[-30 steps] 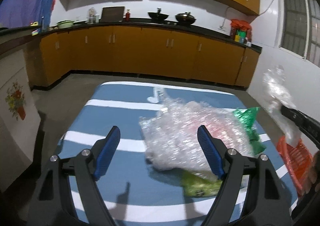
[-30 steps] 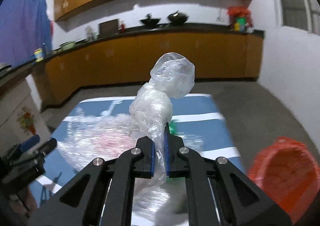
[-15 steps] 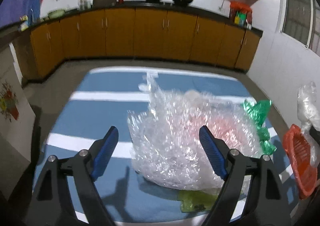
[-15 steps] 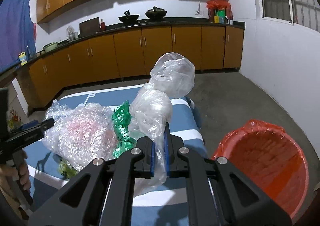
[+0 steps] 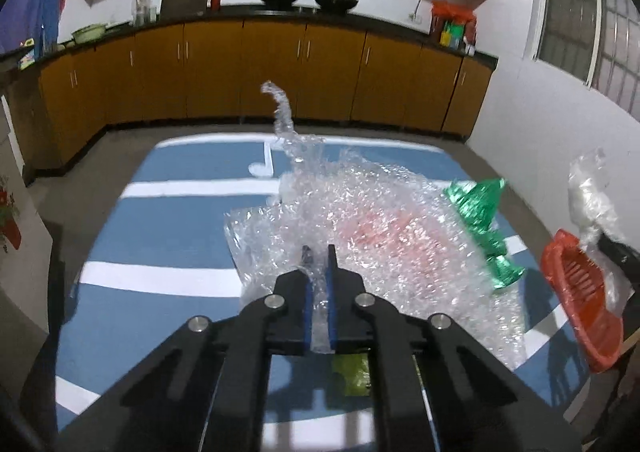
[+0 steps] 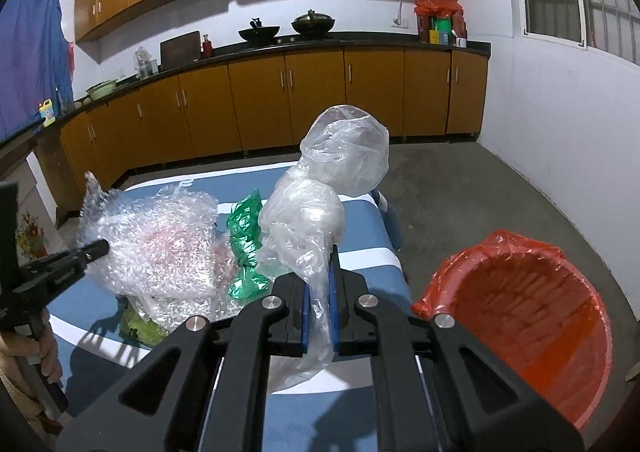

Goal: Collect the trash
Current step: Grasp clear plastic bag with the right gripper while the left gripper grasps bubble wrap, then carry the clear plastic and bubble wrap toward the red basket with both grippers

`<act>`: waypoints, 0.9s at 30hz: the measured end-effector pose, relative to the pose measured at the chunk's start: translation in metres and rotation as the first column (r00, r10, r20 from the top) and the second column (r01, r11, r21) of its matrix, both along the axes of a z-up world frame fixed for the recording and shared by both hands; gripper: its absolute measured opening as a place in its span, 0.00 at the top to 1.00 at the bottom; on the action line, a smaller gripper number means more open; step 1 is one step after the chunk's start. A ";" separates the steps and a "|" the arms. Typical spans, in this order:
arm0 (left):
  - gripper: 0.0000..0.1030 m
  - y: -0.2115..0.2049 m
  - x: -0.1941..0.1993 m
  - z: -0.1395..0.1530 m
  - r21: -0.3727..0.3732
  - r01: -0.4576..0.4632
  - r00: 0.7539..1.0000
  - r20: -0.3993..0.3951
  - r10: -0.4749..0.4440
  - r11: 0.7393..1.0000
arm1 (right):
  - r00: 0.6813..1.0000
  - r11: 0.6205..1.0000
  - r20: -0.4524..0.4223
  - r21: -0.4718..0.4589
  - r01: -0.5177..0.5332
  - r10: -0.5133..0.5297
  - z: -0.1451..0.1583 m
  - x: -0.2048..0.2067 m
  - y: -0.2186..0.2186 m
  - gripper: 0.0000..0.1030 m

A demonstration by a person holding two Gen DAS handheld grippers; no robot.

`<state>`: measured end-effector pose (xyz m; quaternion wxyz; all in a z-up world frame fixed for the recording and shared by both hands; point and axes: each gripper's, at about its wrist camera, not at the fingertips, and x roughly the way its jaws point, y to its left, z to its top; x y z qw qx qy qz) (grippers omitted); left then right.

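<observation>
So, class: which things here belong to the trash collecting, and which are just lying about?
Job:
- bubble wrap, in left gripper
- clear plastic bag, in right gripper
- green wrapper
- red lined bin

Lying about:
- two woks
- green bowl
- blue cloth

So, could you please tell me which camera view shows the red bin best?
The right wrist view: the red bin shows its whole open mouth and plastic liner, on the floor beside the table. In the left wrist view it is squeezed at the right edge, partly hidden by the right claw's clear bag.
</observation>
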<state>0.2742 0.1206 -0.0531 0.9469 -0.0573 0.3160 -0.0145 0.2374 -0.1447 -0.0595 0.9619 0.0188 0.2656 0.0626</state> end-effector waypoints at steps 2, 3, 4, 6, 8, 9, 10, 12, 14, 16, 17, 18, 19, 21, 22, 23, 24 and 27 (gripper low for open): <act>0.93 0.003 -0.008 0.009 0.002 -0.002 1.000 0.026 0.002 1.000 | 1.000 1.000 0.007 0.000 -0.003 0.003 0.002 -0.004 0.000 0.92; 0.93 0.003 -0.014 0.014 0.006 -0.003 0.999 0.042 0.003 1.000 | 1.000 1.000 0.010 0.000 -0.004 0.004 0.003 -0.006 0.000 0.92; 0.93 0.004 -0.018 0.019 0.008 -0.003 0.999 0.054 0.003 1.000 | 1.000 1.000 0.014 0.000 -0.004 0.004 0.005 -0.008 -0.001 0.92; 0.93 0.004 -0.026 0.029 0.005 -0.001 0.997 0.080 0.000 1.000 | 1.000 1.000 0.020 0.002 -0.004 0.004 0.007 -0.012 -0.002 0.92; 0.93 0.004 -0.033 0.036 0.000 -0.001 0.995 0.100 0.001 1.000 | 1.000 1.000 0.028 0.003 0.000 0.000 0.009 -0.016 -0.005 0.92; 0.93 0.004 -0.038 0.042 -0.007 0.000 0.993 0.115 0.001 1.000 | 0.999 1.000 0.032 0.004 0.004 -0.004 0.011 -0.019 -0.007 0.92; 0.93 0.004 -0.040 0.045 -0.011 0.001 0.992 0.122 0.001 1.000 | 0.999 1.000 0.036 0.005 0.008 -0.008 0.013 -0.021 -0.010 0.92; 0.93 0.002 -0.046 0.054 -0.017 0.006 0.990 0.143 -0.004 1.000 | 0.999 1.000 0.044 0.005 0.015 -0.016 0.015 -0.026 -0.014 0.92; 0.93 -0.003 -0.050 0.061 -0.022 0.015 0.988 0.157 -0.011 1.000 | 0.998 1.000 0.051 0.002 0.027 -0.027 0.017 -0.031 -0.020 0.92; 0.93 -0.012 -0.054 0.069 -0.027 0.035 0.985 0.169 -0.030 0.999 | 0.997 0.999 0.057 0.000 0.043 -0.042 0.019 -0.037 -0.028 0.92; 0.93 -0.015 -0.054 0.071 -0.028 0.042 0.984 0.172 -0.036 0.999 | 0.997 0.999 0.059 -0.001 0.050 -0.050 0.019 -0.039 -0.032 0.92; 0.93 -0.021 -0.056 0.073 -0.030 0.055 0.983 0.176 -0.048 0.998 | 0.997 0.998 0.059 0.000 0.059 -0.059 0.019 -0.042 -0.036 0.92; 0.93 -0.027 -0.056 0.075 -0.032 0.066 0.982 0.179 -0.060 0.997 | 0.996 0.998 0.059 0.001 0.068 -0.068 0.019 -0.044 -0.040 0.92; 0.93 -0.041 -0.059 0.078 -0.034 0.095 0.979 0.183 -0.087 0.995 | 0.994 0.996 0.059 0.004 0.091 -0.091 0.020 -0.050 -0.050 0.92; 0.93 -0.048 -0.059 0.078 -0.036 0.107 0.978 0.185 -0.099 0.994 | 0.993 0.995 0.058 0.005 0.101 -0.101 0.020 -0.052 -0.056 0.92; 0.93 -0.054 -0.059 0.079 -0.038 0.119 0.977 0.185 -0.110 0.992 | 0.992 0.993 0.058 0.007 0.115 -0.115 0.020 -0.055 -0.062 0.92; 0.93 -0.063 -0.059 0.079 -0.042 0.134 0.975 0.184 -0.124 0.990 | 0.990 0.992 0.057 0.009 0.126 -0.126 0.020 -0.058 -0.067 0.92; 0.93 -0.085 -0.057 0.078 -0.060 0.173 0.971 0.179 -0.160 0.983 | 0.985 0.986 0.055 0.013 0.163 -0.164 0.021 -0.066 -0.084 0.92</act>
